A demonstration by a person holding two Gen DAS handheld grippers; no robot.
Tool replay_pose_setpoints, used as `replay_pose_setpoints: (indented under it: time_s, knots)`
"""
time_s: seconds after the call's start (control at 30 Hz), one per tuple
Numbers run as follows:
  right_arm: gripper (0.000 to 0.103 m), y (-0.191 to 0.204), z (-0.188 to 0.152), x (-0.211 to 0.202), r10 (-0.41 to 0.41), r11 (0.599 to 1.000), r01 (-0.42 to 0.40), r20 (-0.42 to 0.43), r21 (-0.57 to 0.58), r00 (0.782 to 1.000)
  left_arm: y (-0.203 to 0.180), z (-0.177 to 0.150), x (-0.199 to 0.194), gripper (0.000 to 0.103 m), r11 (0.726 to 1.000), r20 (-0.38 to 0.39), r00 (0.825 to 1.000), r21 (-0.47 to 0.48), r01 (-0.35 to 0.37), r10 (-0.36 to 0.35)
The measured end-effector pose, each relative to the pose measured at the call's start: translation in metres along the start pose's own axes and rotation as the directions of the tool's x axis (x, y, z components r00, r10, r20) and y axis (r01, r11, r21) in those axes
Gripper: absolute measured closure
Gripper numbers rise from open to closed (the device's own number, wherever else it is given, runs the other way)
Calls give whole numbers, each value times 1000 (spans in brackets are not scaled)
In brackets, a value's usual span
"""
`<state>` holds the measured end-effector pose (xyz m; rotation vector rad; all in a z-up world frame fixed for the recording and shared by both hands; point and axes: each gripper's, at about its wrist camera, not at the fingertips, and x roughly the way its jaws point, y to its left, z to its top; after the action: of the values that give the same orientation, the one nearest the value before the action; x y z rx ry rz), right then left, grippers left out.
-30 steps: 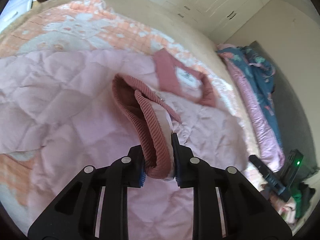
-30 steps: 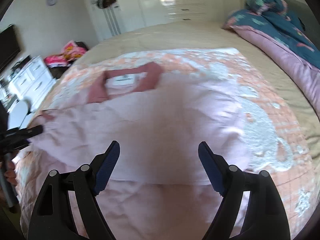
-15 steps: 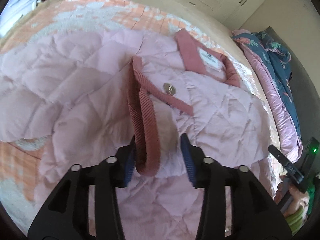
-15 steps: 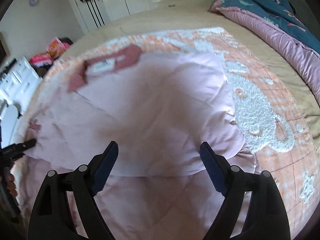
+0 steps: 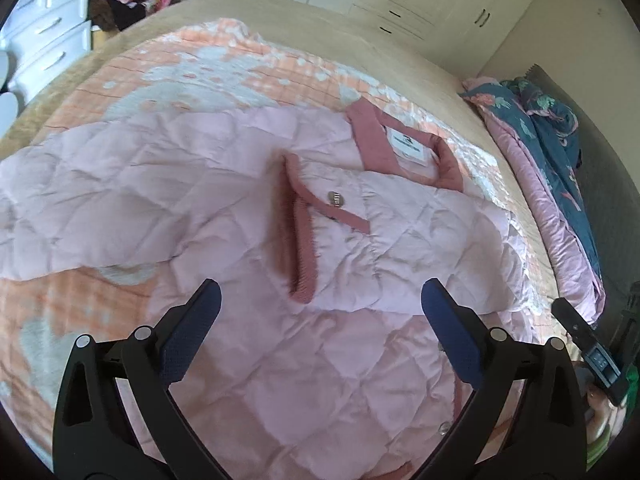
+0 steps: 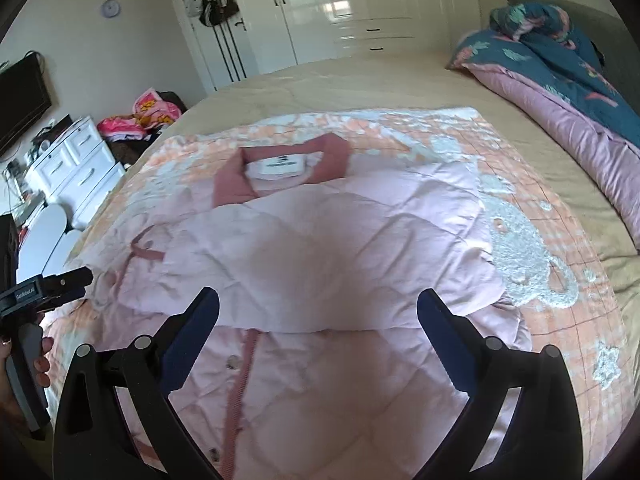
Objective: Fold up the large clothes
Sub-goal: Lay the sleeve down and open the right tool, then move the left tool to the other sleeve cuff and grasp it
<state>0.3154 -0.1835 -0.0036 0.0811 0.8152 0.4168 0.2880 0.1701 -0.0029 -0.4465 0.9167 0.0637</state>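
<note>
A pale pink quilted jacket (image 5: 224, 184) lies spread on the bed, its rose collar (image 5: 376, 140) with a white label at the far side. One sleeve is folded across the chest, and its ribbed rose cuff (image 5: 304, 240) rests just beyond my left gripper (image 5: 320, 288). That gripper's jaws are opening and hover above the fabric, gripping nothing. In the right wrist view the other sleeve is folded over the jacket (image 6: 360, 220). My right gripper (image 6: 318, 297) hangs above its folded edge, jaws opening, with nothing pinched between them.
A peach and white blanket (image 5: 160, 72) lies under the jacket on the beige bed. A rolled blue and pink duvet (image 6: 560, 80) sits along the right side. White drawers (image 6: 68, 160) and a pile of bright clothes (image 6: 152, 116) stand left of the bed.
My left gripper let go of the ribbed cuff, spread wide and drew back; the sleeve now lies flat on the jacket. My right gripper widened slightly and pulled back from the jacket.
</note>
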Motion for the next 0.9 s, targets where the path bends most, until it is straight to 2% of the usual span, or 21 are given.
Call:
replay_pose_setpoints:
  time_s: [0.13, 0.27, 0.47, 0.9]
  knots:
    - [4, 21, 0, -5, 18, 999, -17, 3, -35, 1000, 17, -3, -13, 9, 999, 9, 1000, -45, -5, 6]
    - [4, 44, 2, -10, 20, 997, -18, 16, -76, 1000, 37, -6, -25, 9, 995, 31, 997, -78, -65, 68]
    - [4, 84, 5, -11, 40, 990, -35, 32, -140, 999, 66, -6, -42, 9, 988, 63, 993, -125, -91, 100]
    - [4, 179, 12, 13, 136, 958, -134, -11, -252, 991, 138, -14, -58, 9, 950, 57, 982, -268, -159, 181]
